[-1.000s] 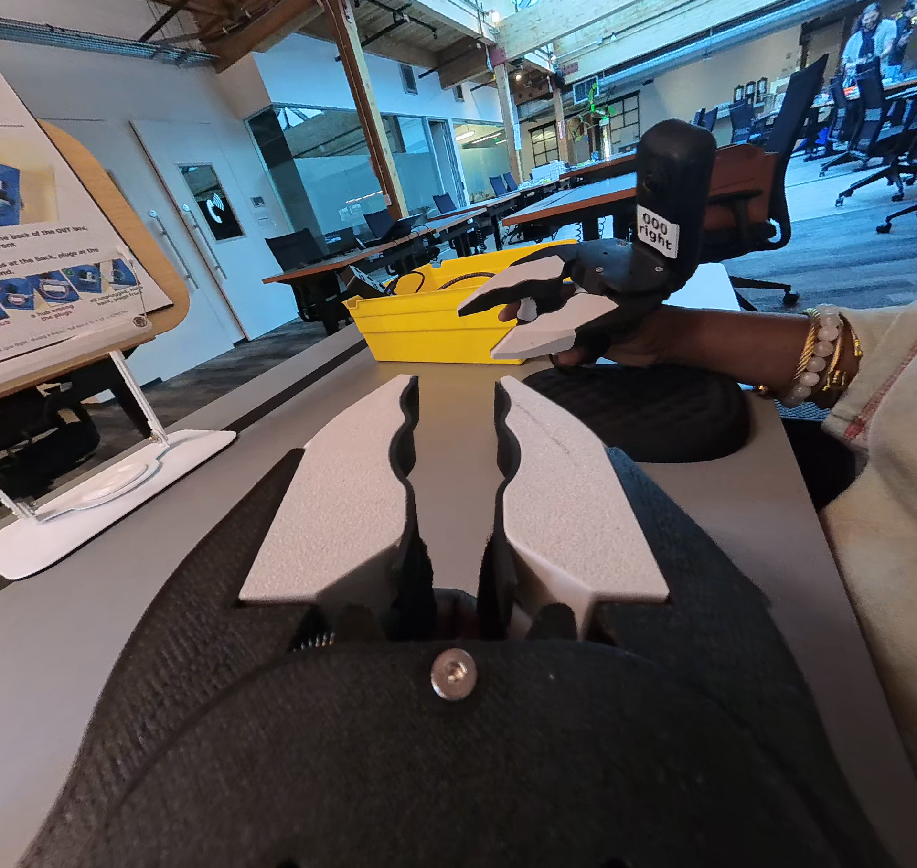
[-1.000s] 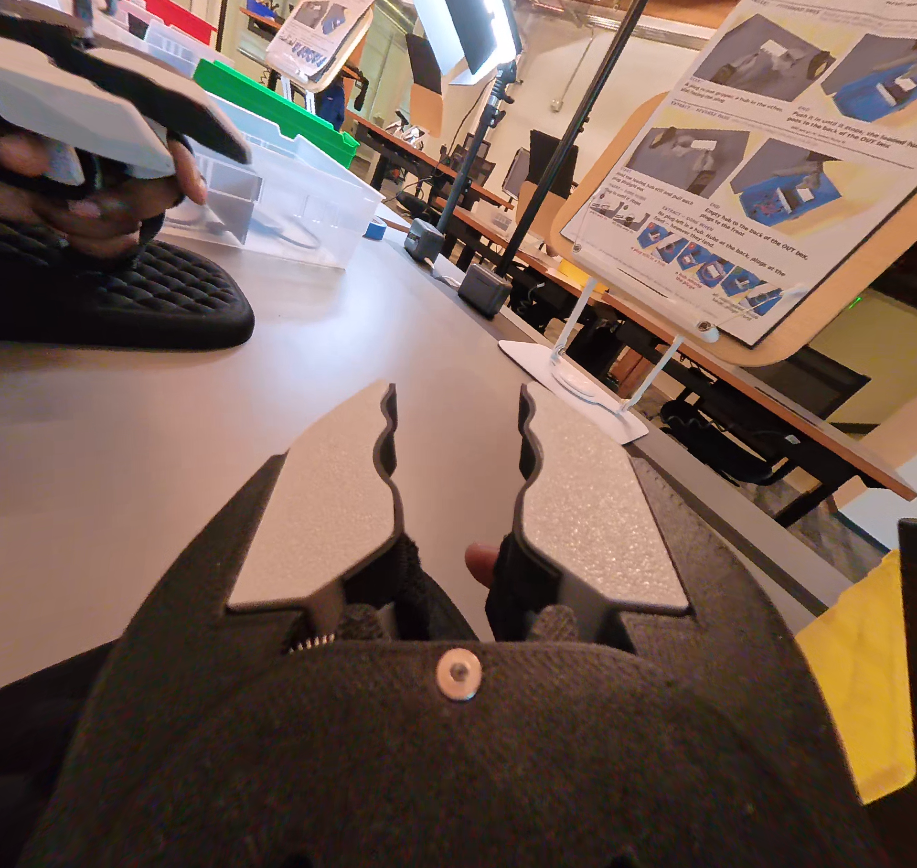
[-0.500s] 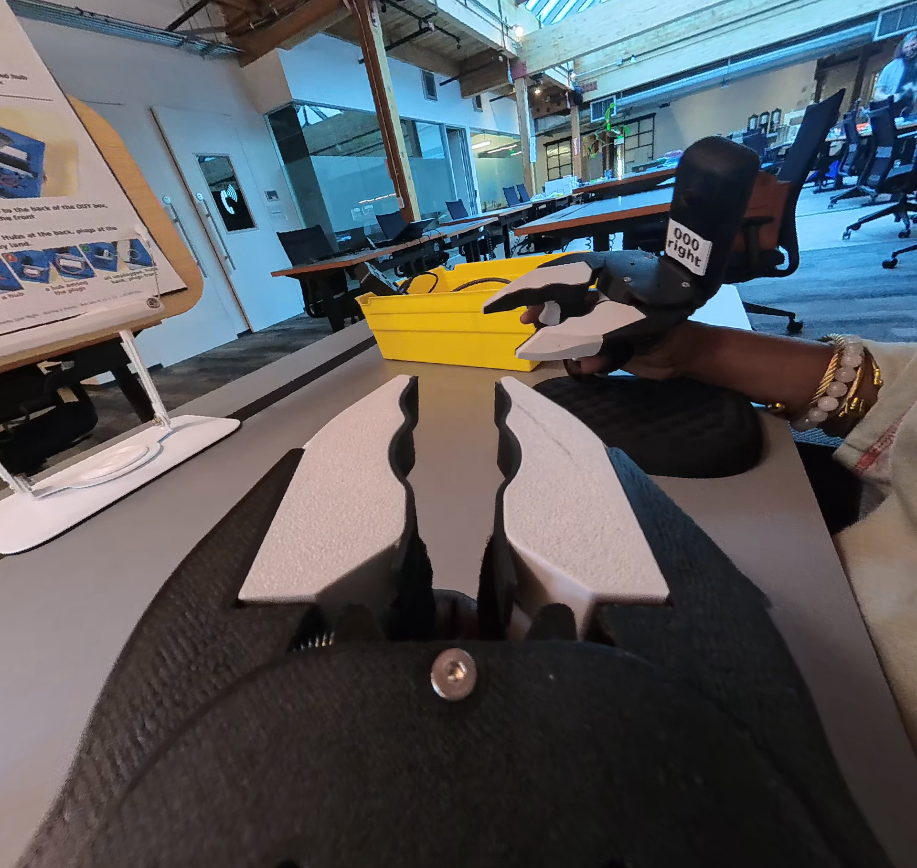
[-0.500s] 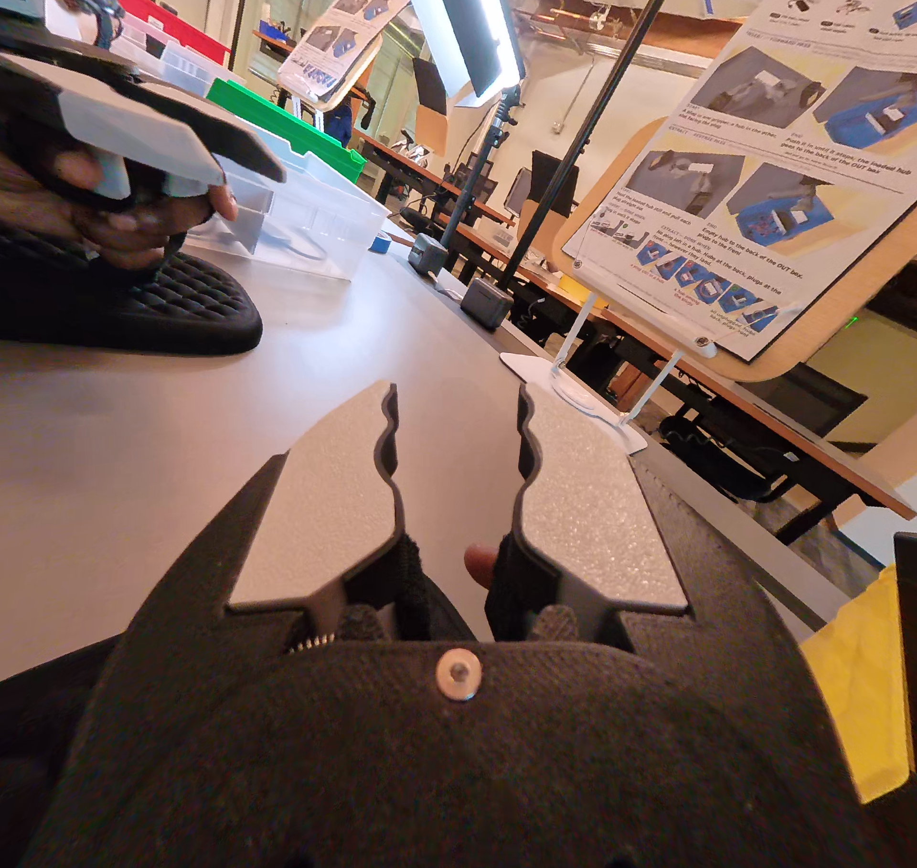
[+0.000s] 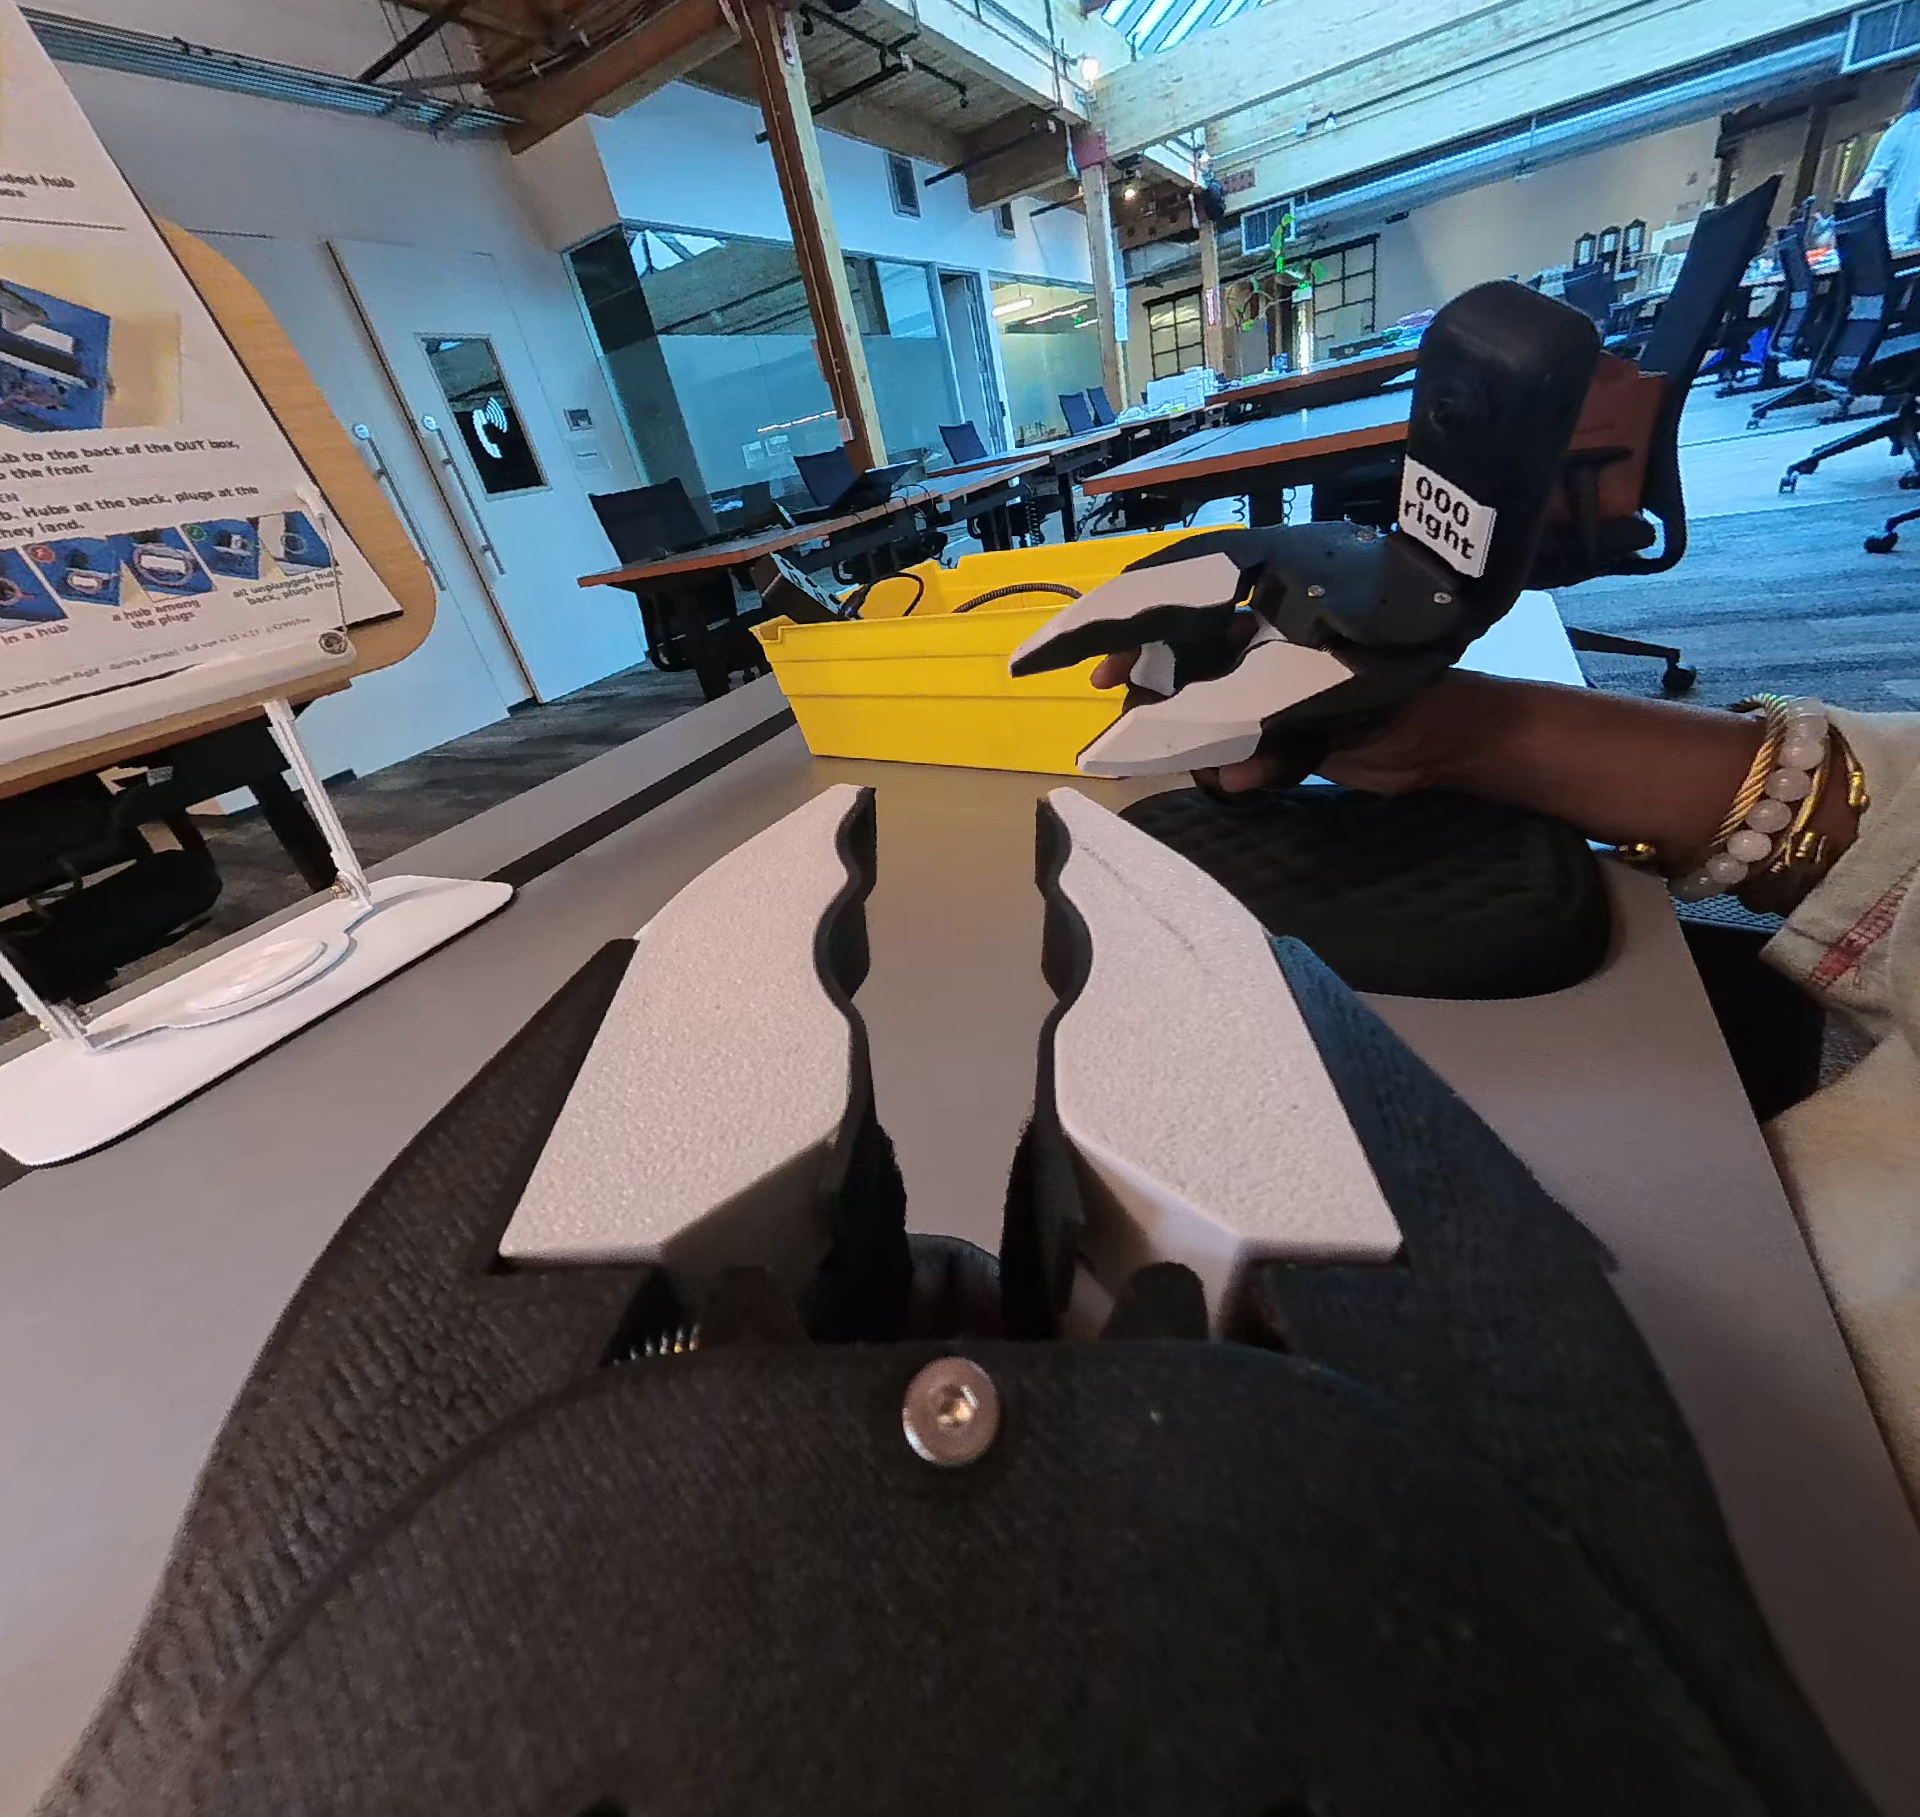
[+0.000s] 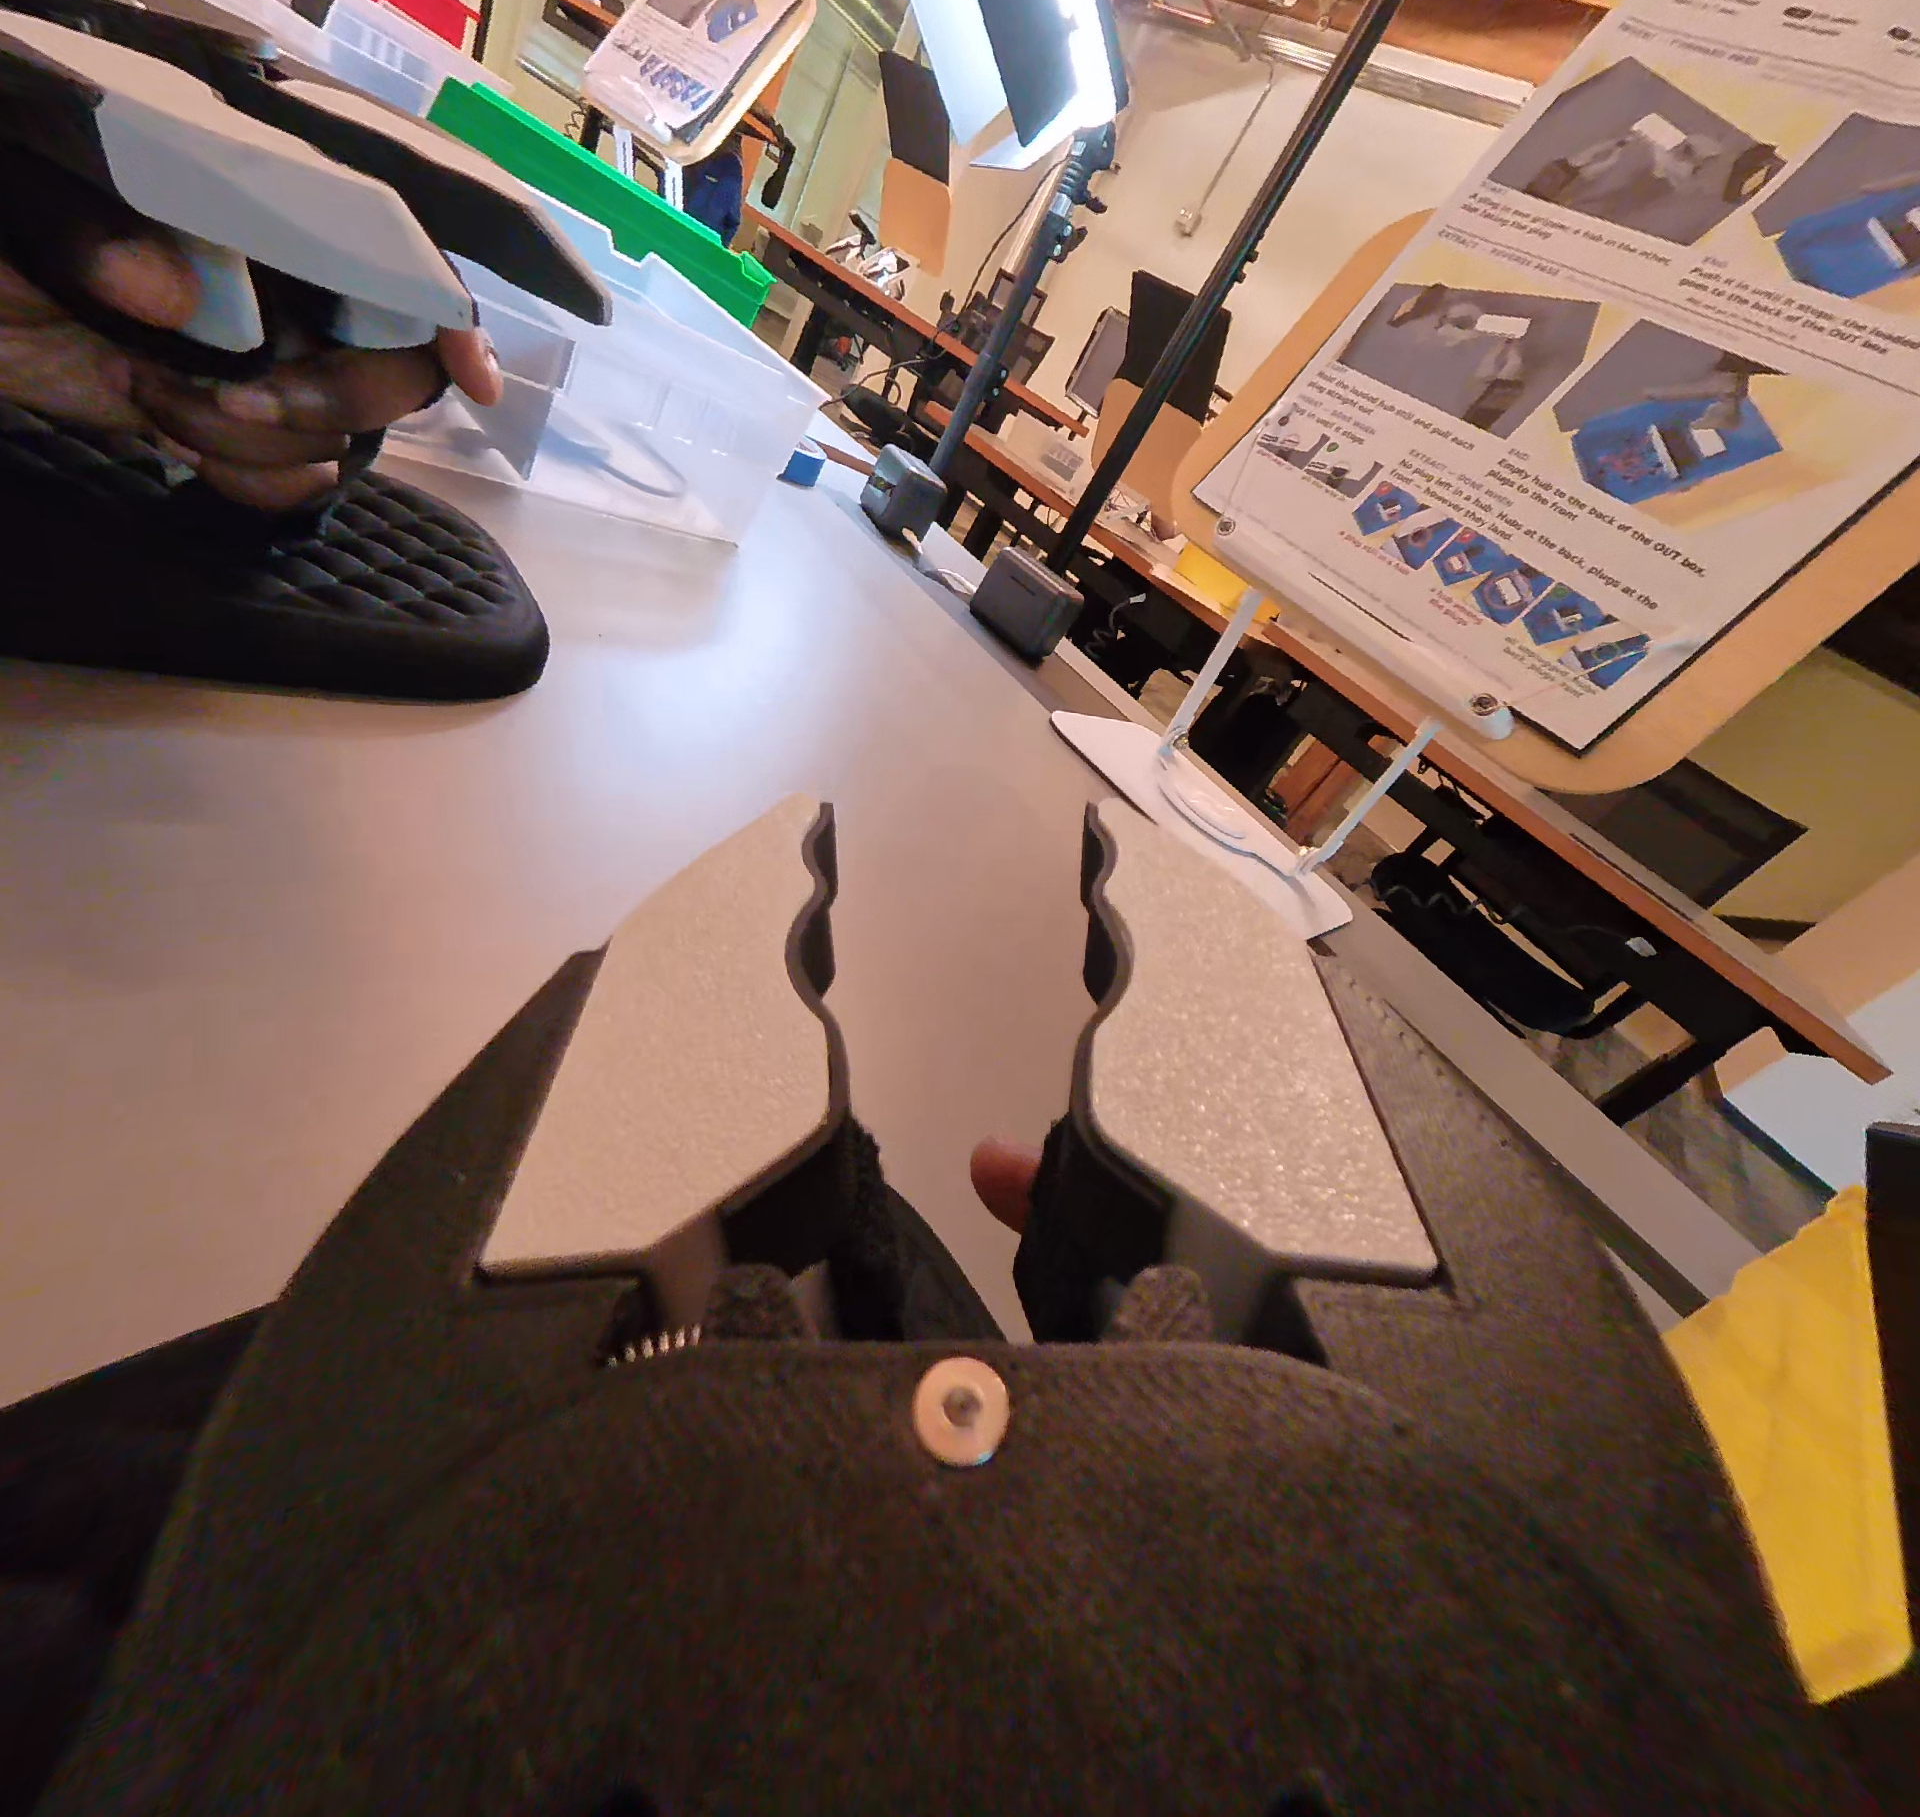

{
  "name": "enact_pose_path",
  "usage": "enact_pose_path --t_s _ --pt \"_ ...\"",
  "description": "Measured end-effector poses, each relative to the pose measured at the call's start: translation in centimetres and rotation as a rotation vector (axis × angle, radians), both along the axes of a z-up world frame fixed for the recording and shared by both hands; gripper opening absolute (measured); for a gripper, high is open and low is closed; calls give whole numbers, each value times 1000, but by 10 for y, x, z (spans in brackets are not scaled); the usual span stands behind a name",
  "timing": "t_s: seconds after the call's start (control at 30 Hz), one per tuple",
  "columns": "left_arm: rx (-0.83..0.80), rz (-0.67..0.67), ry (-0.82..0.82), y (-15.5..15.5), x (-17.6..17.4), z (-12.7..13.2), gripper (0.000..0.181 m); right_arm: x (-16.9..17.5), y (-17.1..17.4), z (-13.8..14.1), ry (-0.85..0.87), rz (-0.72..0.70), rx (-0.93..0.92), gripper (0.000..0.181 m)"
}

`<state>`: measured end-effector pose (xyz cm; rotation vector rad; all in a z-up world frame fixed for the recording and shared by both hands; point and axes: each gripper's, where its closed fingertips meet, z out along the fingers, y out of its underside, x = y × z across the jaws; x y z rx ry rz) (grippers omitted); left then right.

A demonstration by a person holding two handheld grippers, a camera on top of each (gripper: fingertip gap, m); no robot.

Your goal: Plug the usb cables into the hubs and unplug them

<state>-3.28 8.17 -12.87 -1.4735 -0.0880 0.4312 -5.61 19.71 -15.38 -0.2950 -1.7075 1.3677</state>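
While both tools are hovering low over the grey table (image 5: 312,1279), the left gripper (image 5: 954,822) is holding its pale fingers (image 5: 717,1029) apart with a clear gap between them, and nothing is sitting in that gap; only bare table surface is showing through it. At about 1 o'clock from it in the left wrist view, the right gripper (image 5: 1091,718) is hanging above a black padded rest (image 5: 1382,894), a hand (image 5: 1382,739) wrapping its handle, its jaws spread and empty. Behind that, toward 12 o'clock, a yellow bin (image 5: 935,687) is standing on the table with dark cables (image 5: 997,595) curling over its rim; whether hubs are lying inside cannot be told.

From the right wrist view, the right gripper (image 6: 956,832) is likewise showing its fingers parted over bare table, touching nothing. At 10 o'clock the left gripper (image 6: 520,307) is floating over another black padded rest (image 6: 416,604), gripped by a hand (image 6: 260,406), with a clear plastic bin (image 6: 665,417) just behind it and a green bin (image 6: 623,198) farther back. At 2 o'clock an instruction board (image 6: 1621,396) is leaning on a white stand (image 6: 1195,801), and a corner of the yellow bin (image 6: 1787,1435) is peeking in at 4 o'clock
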Motion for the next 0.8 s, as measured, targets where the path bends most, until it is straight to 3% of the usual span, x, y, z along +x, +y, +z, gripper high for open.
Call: enact_pose_path --t_s 0.8 --pt "-2 2 9 1 0 0 29 0 -1 -2 -2 -3 17 44"
